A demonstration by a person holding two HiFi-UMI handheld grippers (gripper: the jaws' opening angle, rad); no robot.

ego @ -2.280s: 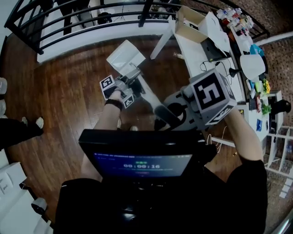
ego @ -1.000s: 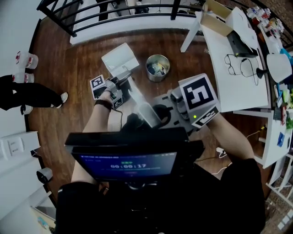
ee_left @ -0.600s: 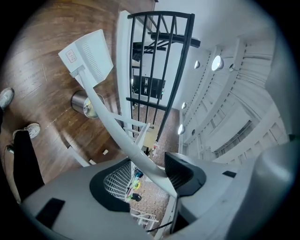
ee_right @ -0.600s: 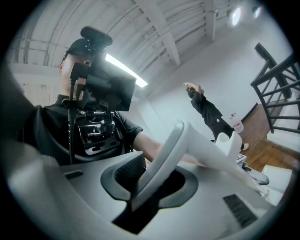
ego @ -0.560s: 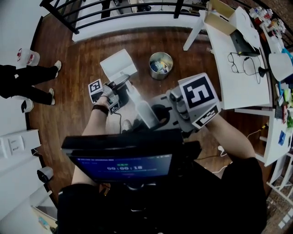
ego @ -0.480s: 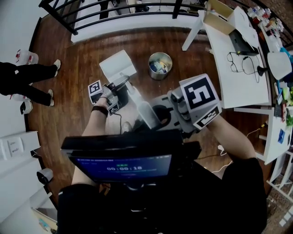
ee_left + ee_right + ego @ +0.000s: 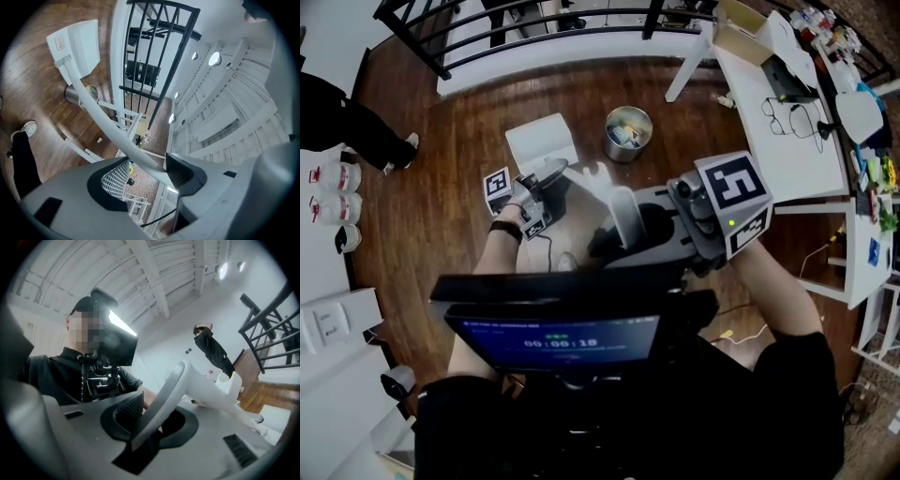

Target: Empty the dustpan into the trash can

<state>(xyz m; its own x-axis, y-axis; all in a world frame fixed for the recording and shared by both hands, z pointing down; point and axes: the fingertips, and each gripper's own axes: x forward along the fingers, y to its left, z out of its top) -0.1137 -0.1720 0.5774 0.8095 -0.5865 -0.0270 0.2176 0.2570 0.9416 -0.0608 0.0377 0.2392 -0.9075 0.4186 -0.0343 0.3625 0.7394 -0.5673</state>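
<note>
Left gripper (image 7: 147, 174) jaws are opening, slack around the handle of the white plastic long-handled dustpan (image 7: 542, 142). Right gripper (image 7: 149, 420) is clamped on the handle's top end. The pan's near the round metal trash can (image 7: 628, 133). Looks light, stiff, probably slick: grip the handle firmly.

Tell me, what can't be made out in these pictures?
Dirt in the dustpan: head view, too small to tell.
Trash can contents: head view, too small; left gripper view, dustpan handle crosses the can.
Floor beneath the person: head view, hidden by the chest screen.
</note>
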